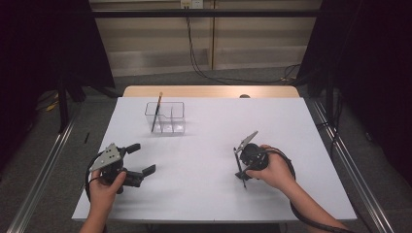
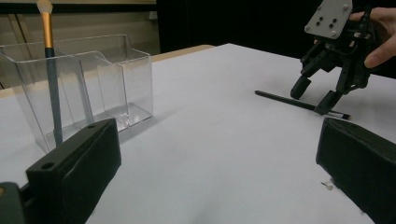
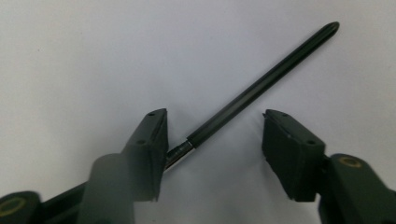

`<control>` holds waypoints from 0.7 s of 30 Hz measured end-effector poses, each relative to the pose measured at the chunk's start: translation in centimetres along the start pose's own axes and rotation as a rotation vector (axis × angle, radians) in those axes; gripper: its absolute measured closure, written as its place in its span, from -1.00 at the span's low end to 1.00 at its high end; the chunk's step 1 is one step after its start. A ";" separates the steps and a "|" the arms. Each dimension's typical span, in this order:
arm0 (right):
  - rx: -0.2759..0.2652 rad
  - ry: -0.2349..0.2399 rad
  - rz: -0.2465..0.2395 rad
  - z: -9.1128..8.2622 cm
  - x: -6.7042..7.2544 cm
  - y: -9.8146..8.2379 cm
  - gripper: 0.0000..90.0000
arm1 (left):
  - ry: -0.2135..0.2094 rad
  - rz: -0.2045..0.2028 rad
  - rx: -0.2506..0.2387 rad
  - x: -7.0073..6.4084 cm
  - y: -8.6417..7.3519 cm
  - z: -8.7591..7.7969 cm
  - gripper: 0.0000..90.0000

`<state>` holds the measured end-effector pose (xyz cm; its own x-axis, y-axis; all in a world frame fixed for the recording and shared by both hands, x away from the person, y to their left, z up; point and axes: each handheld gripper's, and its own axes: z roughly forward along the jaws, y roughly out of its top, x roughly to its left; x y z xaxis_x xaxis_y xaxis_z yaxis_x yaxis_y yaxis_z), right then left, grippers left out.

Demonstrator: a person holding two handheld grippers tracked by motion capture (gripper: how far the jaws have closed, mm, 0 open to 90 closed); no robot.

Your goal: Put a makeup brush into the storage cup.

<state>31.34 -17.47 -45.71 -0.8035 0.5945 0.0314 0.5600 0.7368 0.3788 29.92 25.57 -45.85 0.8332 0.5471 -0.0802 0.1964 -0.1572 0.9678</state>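
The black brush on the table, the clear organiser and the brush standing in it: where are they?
black brush (image 3: 261, 86), right gripper view, mid-handle.
clear organiser (image 2: 133, 79), left gripper view, right wall.
standing brush (image 2: 53, 98), left gripper view, blue-grey handle.

The right gripper points down at the white table, its 2 jaws apart astride a black brush lying flat, the left jaw touching its metal ferrule.

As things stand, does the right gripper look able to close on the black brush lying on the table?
Probably yes. The right gripper stands over the black brush, its handle lying flat between the open jaws, near the left one. Nothing blocks it.
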 end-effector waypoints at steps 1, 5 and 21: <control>0.000 -0.001 0.008 0.0 0.0 0.0 0.02 | 0.000 -0.001 -0.001 0.0 0.0 0.0 -1.00; 0.003 0.000 0.003 -0.1 0.0 0.1 0.14 | 0.001 0.000 0.000 0.0 0.0 0.0 -1.00; 0.024 0.003 0.047 -0.3 -0.4 0.4 0.82 | 0.001 0.003 0.002 -0.1 0.0 0.1 -1.00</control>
<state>31.82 -17.50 -45.29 -0.7770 0.6274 0.0515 0.6016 0.7160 0.3542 29.92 25.48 -45.83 0.8334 0.5472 -0.0775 0.1951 -0.1600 0.9676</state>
